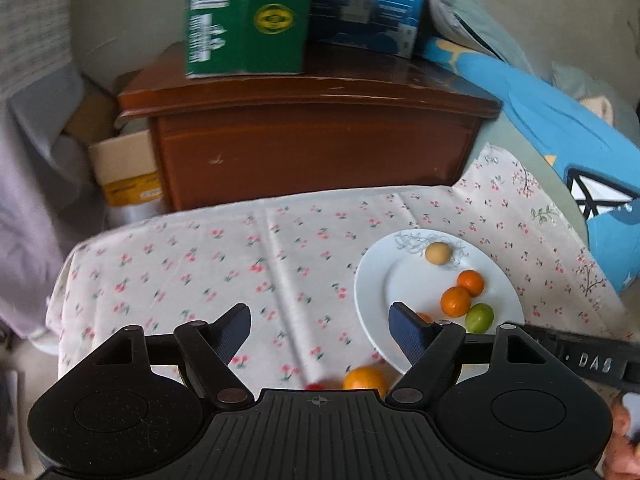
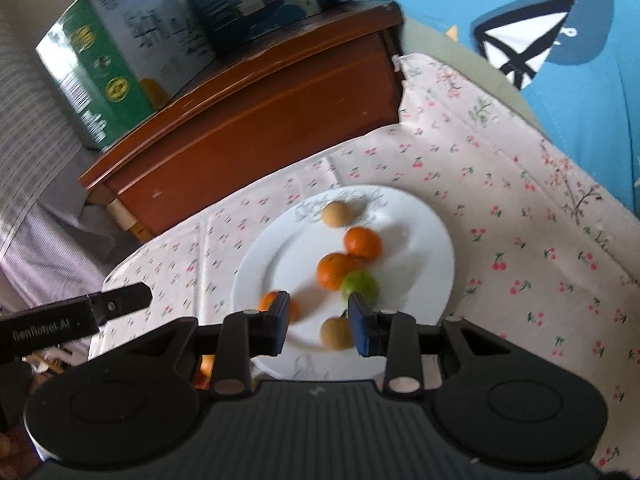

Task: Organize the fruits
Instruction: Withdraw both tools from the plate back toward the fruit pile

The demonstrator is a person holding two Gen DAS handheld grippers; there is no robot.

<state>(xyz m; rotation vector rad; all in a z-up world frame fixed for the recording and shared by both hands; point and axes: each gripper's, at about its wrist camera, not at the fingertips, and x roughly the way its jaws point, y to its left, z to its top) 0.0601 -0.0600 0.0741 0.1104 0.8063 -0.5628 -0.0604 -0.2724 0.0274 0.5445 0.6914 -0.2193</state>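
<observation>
A white plate [image 1: 380, 280] [image 2: 420, 232] lies on the cherry-print cloth. On it are two oranges [image 2: 362, 243] [image 2: 334, 270], a green fruit [image 2: 360, 285], a tan fruit [image 2: 337, 213] at the far rim and a second tan fruit [image 2: 335, 333] at the near rim. A third orange [image 2: 267, 302] sits partly behind my right gripper's left finger. My right gripper [image 2: 320, 322] hovers over the near rim, jaws a narrow gap apart, pads pressing nothing. My left gripper [image 1: 322, 326] stands wide open and empty over the cloth left of the plate. A loose orange [image 1: 366, 378] lies on the cloth just under it.
A brown wooden cabinet [image 1: 312, 136] stands behind the table, with a green box [image 1: 248, 20] and a blue box [image 1: 368, 4] on top. A blue cushion [image 1: 560, 128] lies at the right. Cardboard boxes [image 1: 124, 168] sit at the left. A small red thing [image 1: 316, 386] peeks out beside the loose orange.
</observation>
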